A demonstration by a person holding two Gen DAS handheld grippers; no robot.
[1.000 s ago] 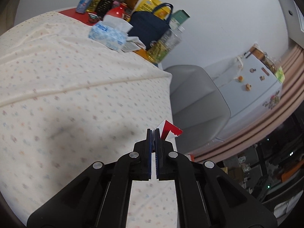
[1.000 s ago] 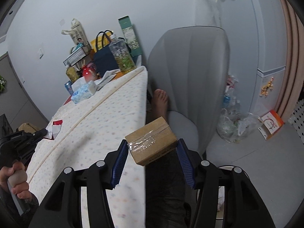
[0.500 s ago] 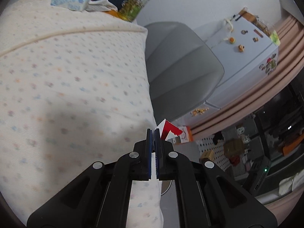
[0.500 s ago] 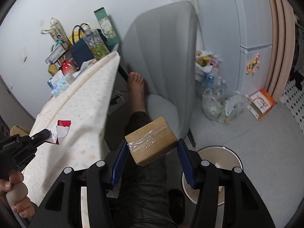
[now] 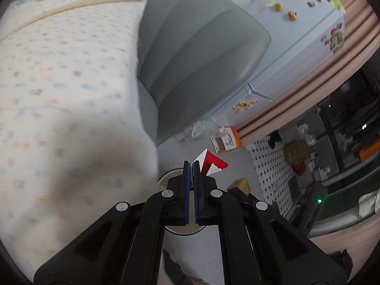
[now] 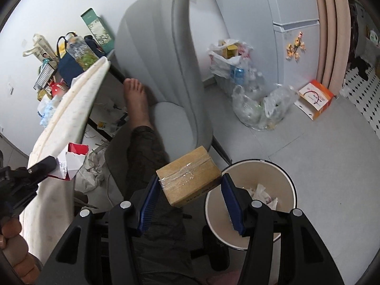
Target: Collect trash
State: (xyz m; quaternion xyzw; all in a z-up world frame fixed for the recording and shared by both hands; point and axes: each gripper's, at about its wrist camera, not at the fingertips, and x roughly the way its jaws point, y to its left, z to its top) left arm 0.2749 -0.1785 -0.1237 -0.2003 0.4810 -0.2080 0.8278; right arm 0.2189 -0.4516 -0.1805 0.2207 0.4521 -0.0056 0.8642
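My left gripper is shut on a torn red and white carton and holds it past the table's edge, above the floor. It also shows at the left of the right wrist view, with the carton in it. My right gripper is shut on a small taped cardboard box, held in the air just left of a white trash bin that holds crumpled paper. The box also peeks out in the left wrist view, and the bin's rim shows behind my left fingers.
The table with a dotted cloth is at left, with bags and bottles at its far end. A grey chair, the person's leg, bags of bottles, an orange box and the fridge stand around.
Both grippers have swung right and down, off the table toward the floor. The trash bin has come into full view beside the cardboard box. Both grips are unchanged.
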